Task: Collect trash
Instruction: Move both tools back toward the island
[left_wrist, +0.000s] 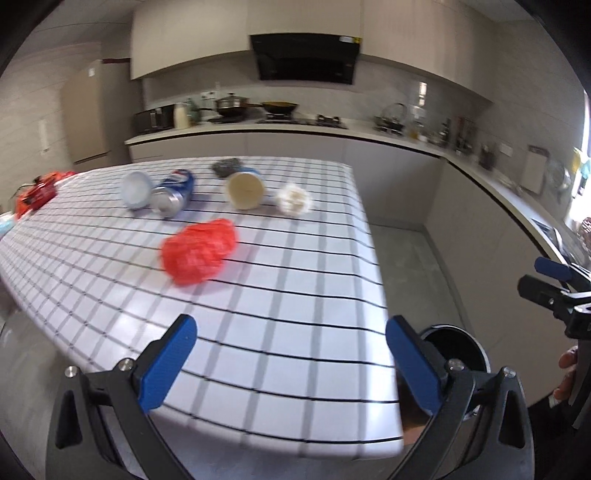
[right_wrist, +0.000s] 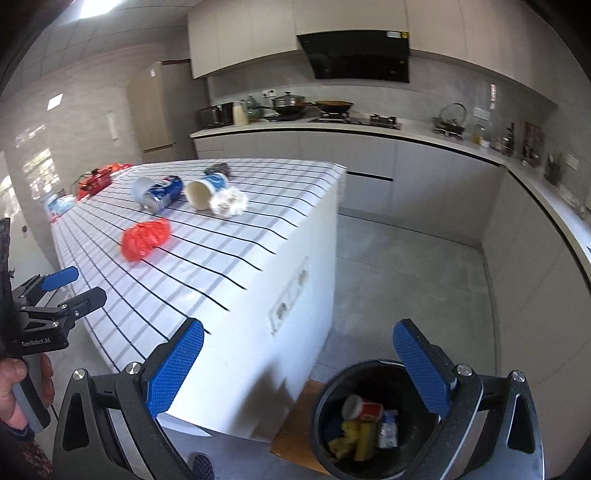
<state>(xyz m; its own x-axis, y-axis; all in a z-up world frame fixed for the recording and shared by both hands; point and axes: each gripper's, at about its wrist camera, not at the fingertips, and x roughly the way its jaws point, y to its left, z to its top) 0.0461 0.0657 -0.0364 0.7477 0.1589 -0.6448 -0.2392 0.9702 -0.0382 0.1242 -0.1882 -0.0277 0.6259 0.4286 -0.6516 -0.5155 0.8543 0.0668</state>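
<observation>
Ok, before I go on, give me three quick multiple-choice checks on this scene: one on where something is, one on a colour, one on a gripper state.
1. Where is the trash bin?
A. on the table
B. on the floor beside the table
C. on the kitchen counter

2. What colour is the crumpled plastic bag nearest the grippers?
A. red
B. green
C. black

3. What is the right gripper doing?
A. shut on the can
B. shut on a cup
C. open, holding nothing

Answers: 1 B, it sits low by the table corner; 2 A, plainly red in both views; 3 C, its blue pads stand wide apart.
</observation>
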